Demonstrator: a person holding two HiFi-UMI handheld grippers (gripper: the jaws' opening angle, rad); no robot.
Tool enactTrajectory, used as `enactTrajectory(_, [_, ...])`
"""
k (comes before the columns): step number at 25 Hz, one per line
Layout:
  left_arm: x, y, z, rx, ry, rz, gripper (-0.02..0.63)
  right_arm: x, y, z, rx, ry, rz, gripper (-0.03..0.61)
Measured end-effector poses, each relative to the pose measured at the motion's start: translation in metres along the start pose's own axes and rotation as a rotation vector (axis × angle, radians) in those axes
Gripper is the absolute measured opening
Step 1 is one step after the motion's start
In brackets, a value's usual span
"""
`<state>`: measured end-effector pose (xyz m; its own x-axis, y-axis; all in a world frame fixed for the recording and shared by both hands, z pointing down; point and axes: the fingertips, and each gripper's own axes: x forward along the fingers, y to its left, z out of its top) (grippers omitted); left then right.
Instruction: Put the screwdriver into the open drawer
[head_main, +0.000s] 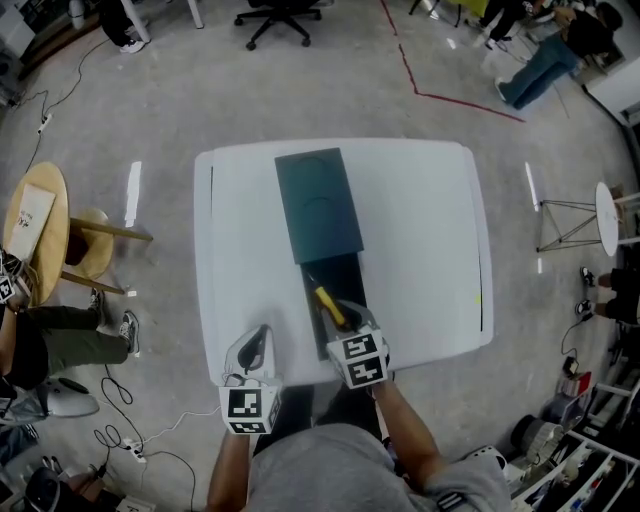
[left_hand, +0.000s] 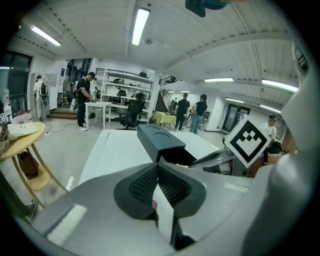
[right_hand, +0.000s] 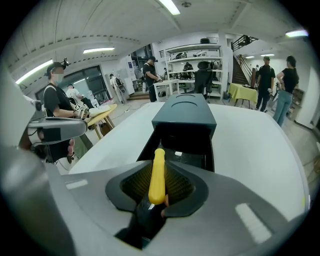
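Head view shows you standing at the near edge of the white table (head_main: 420, 230), with the dark teal cabinet (head_main: 318, 205) lying across its middle and the open drawer (head_main: 340, 275) pulled out toward you. Both your forearms reach forward from your body, side by side. Your right gripper (head_main: 345, 318) tilts steeply down over the near end of the drawer. Your left gripper (head_main: 258, 342) sits just left of the drawer over the table's near edge, tilted down less steeply. In the left gripper view its 2 jaws are pressed together with nothing between them. In the right gripper view the jaws clamp the yellow screwdriver (right_hand: 158, 175), whose handle points ahead toward the drawer's dark inside.
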<state>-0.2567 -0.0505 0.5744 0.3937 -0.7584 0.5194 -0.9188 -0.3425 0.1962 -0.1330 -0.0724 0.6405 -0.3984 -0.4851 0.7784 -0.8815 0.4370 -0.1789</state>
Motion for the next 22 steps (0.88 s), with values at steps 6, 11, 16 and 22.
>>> enactTrajectory(6, [0.000, 0.007, -0.005, -0.009, 0.009, 0.006, 0.012, 0.007, 0.001, -0.001, 0.001, 0.008, 0.000, 0.081])
enactTrajectory(11, [0.001, 0.009, -0.008, -0.015, 0.017, 0.011, 0.012, 0.010, 0.000, -0.003, -0.002, 0.018, 0.001, 0.081])
enactTrajectory(16, [0.004, 0.012, -0.013, -0.017, 0.024, 0.012, 0.012, 0.017, 0.000, -0.009, -0.002, 0.038, 0.003, 0.083])
enactTrajectory(22, [0.005, 0.014, -0.018, -0.021, 0.035, 0.017, 0.012, 0.023, -0.001, -0.014, -0.007, 0.070, 0.009, 0.083])
